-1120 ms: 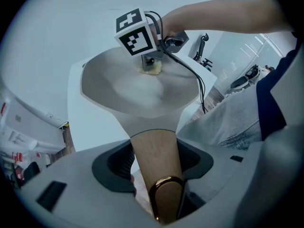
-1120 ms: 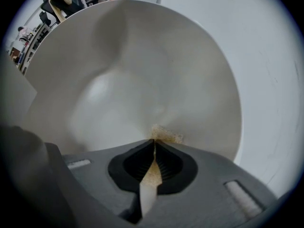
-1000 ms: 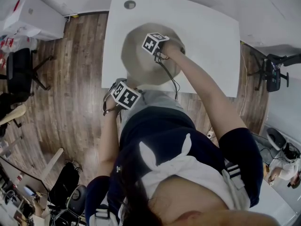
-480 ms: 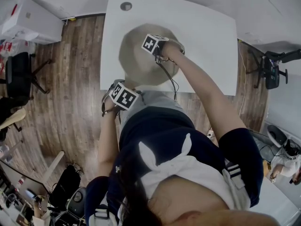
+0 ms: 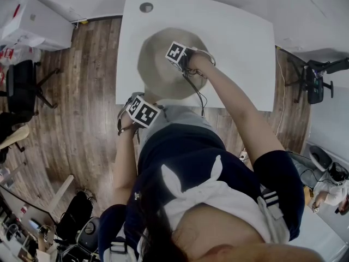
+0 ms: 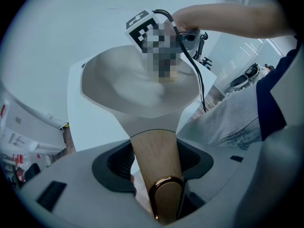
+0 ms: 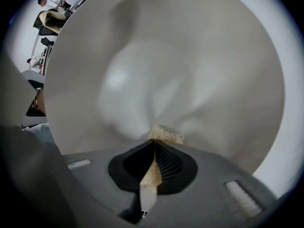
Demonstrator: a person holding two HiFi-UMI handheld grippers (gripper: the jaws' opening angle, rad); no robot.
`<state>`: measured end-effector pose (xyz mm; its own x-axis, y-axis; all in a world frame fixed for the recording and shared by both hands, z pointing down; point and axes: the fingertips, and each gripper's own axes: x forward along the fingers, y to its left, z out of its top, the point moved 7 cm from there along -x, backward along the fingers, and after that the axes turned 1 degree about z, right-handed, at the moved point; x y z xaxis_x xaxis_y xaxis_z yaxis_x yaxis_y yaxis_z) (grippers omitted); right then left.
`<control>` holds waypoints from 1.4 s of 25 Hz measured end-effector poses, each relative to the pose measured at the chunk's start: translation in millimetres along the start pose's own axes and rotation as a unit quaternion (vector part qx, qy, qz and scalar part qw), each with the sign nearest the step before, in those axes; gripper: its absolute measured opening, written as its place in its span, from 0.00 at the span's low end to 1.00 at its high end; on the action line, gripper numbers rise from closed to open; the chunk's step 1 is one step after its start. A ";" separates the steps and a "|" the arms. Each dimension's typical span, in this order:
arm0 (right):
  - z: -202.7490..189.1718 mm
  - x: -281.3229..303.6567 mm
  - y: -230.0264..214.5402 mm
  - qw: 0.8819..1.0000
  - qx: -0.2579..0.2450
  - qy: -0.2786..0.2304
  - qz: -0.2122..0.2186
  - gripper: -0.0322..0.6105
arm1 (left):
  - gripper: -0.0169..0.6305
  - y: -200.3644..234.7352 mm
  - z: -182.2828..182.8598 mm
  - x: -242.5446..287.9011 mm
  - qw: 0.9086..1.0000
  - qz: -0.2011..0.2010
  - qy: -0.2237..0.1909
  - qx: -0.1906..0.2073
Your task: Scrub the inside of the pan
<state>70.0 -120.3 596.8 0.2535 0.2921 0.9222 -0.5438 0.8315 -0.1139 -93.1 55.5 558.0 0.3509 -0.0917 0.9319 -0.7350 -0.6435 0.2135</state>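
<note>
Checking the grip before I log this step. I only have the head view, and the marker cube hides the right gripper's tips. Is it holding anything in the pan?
Observer: Yes. In the right gripper view the right gripper is shut on a yellowish sponge. The sponge sticks out past the tips toward the inside of the pan.
Operator: And the left one, by the table edge?
Observer: The left gripper view shows the left gripper shut on the pan's wooden handle.
Operator: Anything at the handle's end?
Observer: A copper-coloured hanging loop, sitting behind the gripper's pads.
</note>
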 end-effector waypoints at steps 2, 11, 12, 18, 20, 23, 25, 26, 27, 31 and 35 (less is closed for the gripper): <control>-0.6 2.6 4.6 1.000 -0.006 0.000 0.006 0.06 | 0.42 0.3 -0.3 0.3 1.000 0.000 0.000 0.000; -3.9 7.3 30.2 0.995 -0.004 -0.024 0.092 0.06 | 0.42 -0.8 -1.3 -0.2 1.000 -0.001 -0.002 0.002; -3.7 7.4 33.1 0.995 -0.004 -0.028 0.100 0.06 | 0.42 -0.8 -1.3 -0.5 1.000 -0.001 -0.001 0.002; 1.2 6.4 50.3 0.990 -0.005 -0.051 0.133 0.06 | 0.42 -0.2 0.0 -1.0 1.000 -0.002 -0.001 0.003; 4.2 6.6 56.4 0.988 -0.009 -0.061 0.143 0.06 | 0.42 -0.4 0.2 -0.5 1.000 -0.003 -0.001 0.003; 9.1 6.2 65.8 0.986 -0.016 -0.074 0.149 0.06 | 0.42 -0.6 -0.3 0.0 1.000 -0.003 -0.001 0.004; 12.9 4.8 71.9 0.985 -0.020 -0.086 0.151 0.06 | 0.42 -0.2 -0.8 -0.2 1.000 -0.003 -0.001 0.004; 14.9 3.8 75.0 0.984 -0.022 -0.095 0.151 0.06 | 0.42 0.0 -1.2 -0.3 1.000 -0.003 -0.001 0.004; 16.6 2.8 78.0 0.983 -0.024 -0.103 0.150 0.06 | 0.42 0.0 -1.5 -0.4 1.000 -0.003 -0.001 0.004; 20.1 0.0 87.9 0.981 -0.043 -0.134 0.135 0.06 | 0.42 -2.9 -0.7 0.5 1.000 -0.003 0.000 0.005; 28.5 -4.9 95.2 0.977 -0.055 -0.165 0.126 0.06 | 0.42 -2.5 -0.6 0.0 1.000 -0.003 0.000 0.005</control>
<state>-5.8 -56.0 592.0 -0.1582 0.3401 0.9270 -0.4624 0.8040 -0.3739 -91.6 57.6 557.6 0.3550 -0.0877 0.9307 -0.7274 -0.6513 0.2161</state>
